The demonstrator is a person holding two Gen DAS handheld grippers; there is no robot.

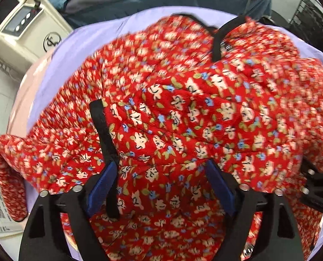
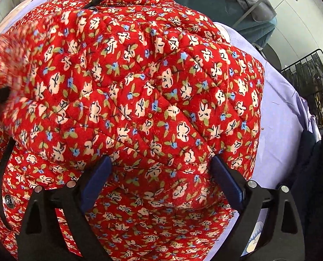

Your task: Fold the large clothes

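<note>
While both hover low over the red floral jacket (image 1: 183,119), left claw (image 1: 161,180) and right claw (image 2: 161,178) gape wide.

The red floral jacket (image 1: 183,119) is motion-blurred along its far side in the left wrist view and covers most of the lilac sheet (image 1: 79,50). In the right wrist view the jacket (image 2: 139,100) runs off the left and bottom edges, its upper-left corner smeared.

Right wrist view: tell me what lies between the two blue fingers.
Only the red floral quilted jacket: its fabric fills the gap between the right gripper fingers, which stand wide apart.
</note>
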